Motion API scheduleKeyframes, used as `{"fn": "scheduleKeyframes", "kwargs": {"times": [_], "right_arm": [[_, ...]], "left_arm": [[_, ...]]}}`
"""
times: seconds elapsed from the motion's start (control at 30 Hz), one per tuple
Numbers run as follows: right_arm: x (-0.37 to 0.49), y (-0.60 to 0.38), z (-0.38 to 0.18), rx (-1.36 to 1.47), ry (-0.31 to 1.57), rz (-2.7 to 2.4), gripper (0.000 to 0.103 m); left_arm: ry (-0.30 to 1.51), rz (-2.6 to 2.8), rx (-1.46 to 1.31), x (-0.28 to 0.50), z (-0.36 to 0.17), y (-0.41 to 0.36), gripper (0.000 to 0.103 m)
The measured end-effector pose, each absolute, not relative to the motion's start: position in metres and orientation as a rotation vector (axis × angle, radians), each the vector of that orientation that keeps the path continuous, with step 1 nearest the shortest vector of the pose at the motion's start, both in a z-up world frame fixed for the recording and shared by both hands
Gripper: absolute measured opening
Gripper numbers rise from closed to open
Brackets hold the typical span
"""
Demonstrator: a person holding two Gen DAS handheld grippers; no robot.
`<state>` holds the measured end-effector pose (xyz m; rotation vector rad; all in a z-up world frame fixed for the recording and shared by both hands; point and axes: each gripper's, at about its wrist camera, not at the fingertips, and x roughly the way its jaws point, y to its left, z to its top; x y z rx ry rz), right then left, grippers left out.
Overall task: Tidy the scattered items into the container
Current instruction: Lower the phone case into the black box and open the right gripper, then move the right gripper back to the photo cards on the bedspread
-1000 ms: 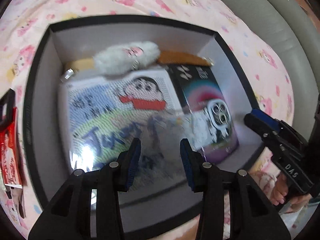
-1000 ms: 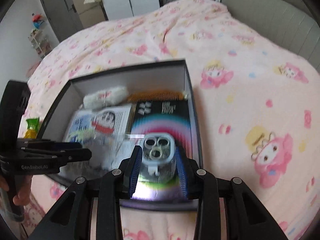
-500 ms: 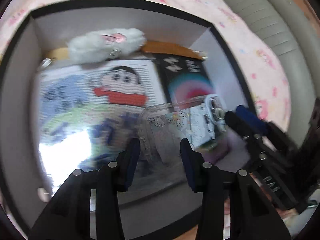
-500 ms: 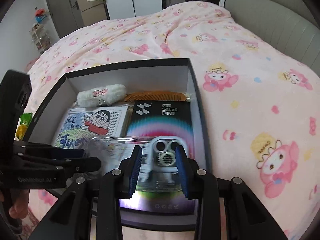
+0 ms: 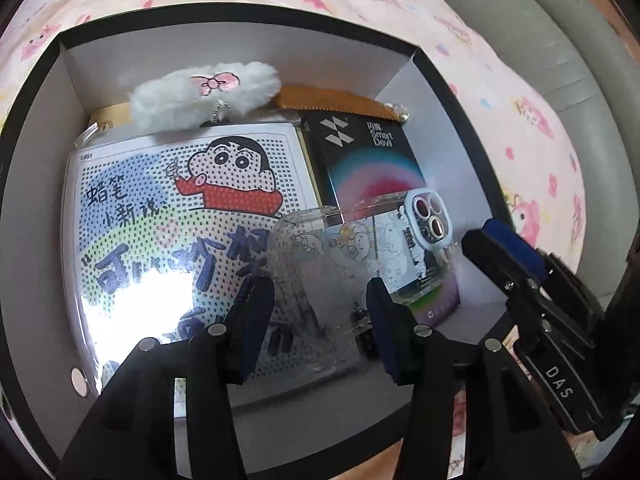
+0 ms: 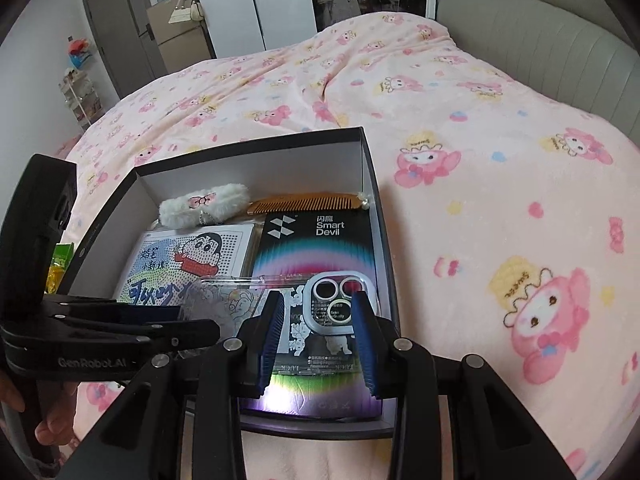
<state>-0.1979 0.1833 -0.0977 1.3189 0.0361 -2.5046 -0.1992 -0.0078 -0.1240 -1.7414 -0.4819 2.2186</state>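
A pink cartoon-print blanket (image 6: 460,128) covers the bed, and on it sits the black box (image 6: 376,216) with white inner walls. Inside lie a cartoon bead-board pack (image 5: 168,216) and a dark Smart Devil package (image 6: 316,248) side by side, with a white fluffy charm (image 5: 204,94) and a comb (image 6: 304,202) along the far wall. A clear phone case (image 5: 360,248) (camera ring at one end) lies across both flat packs. The left gripper (image 5: 320,320) is opening — pads off the case. The right gripper (image 6: 318,332) stands part-open over the case's camera end, gripping nothing.
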Motion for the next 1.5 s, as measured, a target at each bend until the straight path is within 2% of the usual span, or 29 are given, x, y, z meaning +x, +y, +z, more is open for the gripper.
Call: {"fn": "scheduleKeyframes", "kwargs": {"times": [0.2, 0.43, 0.67, 0.87, 1.13, 1.5], "right_arm": [[-0.178, 0.19, -0.083, 1.29, -0.019, -2.544, 0.032], [-0.122, 0.192, -0.053, 1.218, -0.119, -2.55, 0.036], [-0.076, 0.171, -0.028, 1.159, -0.143, -2.494, 0.037], [-0.05, 0.138, -0.021, 1.134, -0.082, -2.466, 0.037], [-0.026, 0.075, -0.01, 1.087, 0.061, -2.388, 0.037], [-0.019, -0.051, -0.019, 1.073, 0.193, -2.108, 0.037]], "left_arm": [[-0.461, 2.353, -1.615, -0.175, -0.089, -0.008, 0.05], [-0.311, 2.455, -1.463, -0.121, -0.042, 0.006, 0.055], [-0.212, 2.47, -1.425, -0.074, -0.024, -0.003, 0.058], [-0.19, 2.533, -1.39, -0.037, -0.011, -0.033, 0.06], [-0.284, 2.613, -1.37, 0.0, -0.007, -0.091, 0.061], [-0.534, 2.758, -1.418, 0.043, -0.022, -0.209, 0.062]]}}
